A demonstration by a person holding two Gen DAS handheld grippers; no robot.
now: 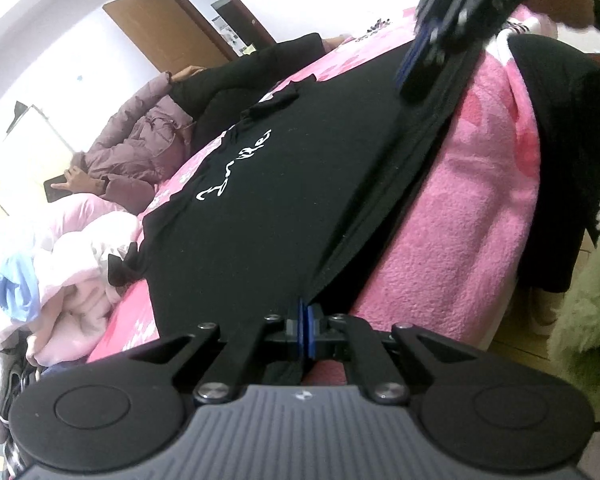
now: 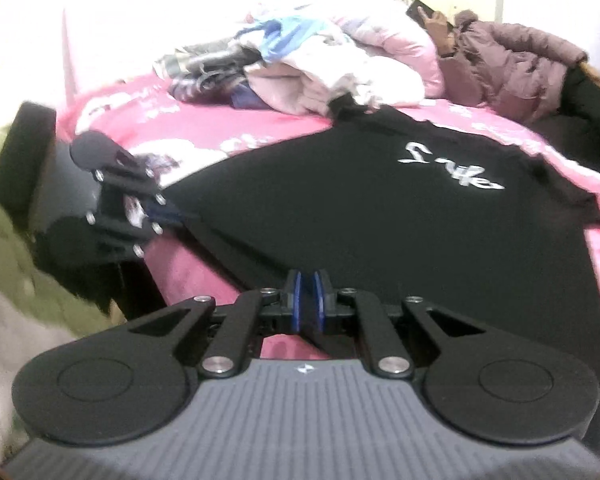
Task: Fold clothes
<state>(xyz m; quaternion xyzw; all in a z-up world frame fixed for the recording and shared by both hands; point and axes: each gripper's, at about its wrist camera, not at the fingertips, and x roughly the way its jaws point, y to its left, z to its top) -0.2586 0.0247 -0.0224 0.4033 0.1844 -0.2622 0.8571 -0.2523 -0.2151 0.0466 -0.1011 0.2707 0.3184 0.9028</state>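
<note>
On the bed: a black T-shirt [image 1: 268, 184] with white script lies spread over a pink blanket [image 1: 452, 240]; its near hem is lifted off the blanket by both grippers
Left gripper [image 1: 305, 320]: blue pads pressed together on a fold of the shirt's hem; the cloth runs taut from here up toward the other tool
Right gripper [image 2: 309, 300]: pads nearly together with black shirt cloth pinched between them; from the left wrist view it shows at the top edge [image 1: 424, 56], blurred and cut off by the frame
Left gripper from the right wrist view [image 2: 160, 212]: at the left, smeared by blur, its tips at the shirt's corner; the pinch itself is hard to make out there
Hidden: the shirt's near hem passes under each gripper body, so its lower edge cannot be followed; the far sleeve [image 2: 580, 204] lies flat on the blanket
Hard to read: the white lettering [image 2: 452, 166] is too distorted to spell out
Heap of clothes [image 2: 324, 64]: pale pink, blue and grey pieces piled at the far side of the bed, touching the shirt's collar end; single items cannot be told apart
Person [image 1: 140, 148]: a figure in a mauve puffer jacket lies beyond the shirt, holding a phone [image 1: 58, 190]; partly covered by dark cloth
Green fleece [image 1: 588, 312]: at the frame edge, cut off
</note>
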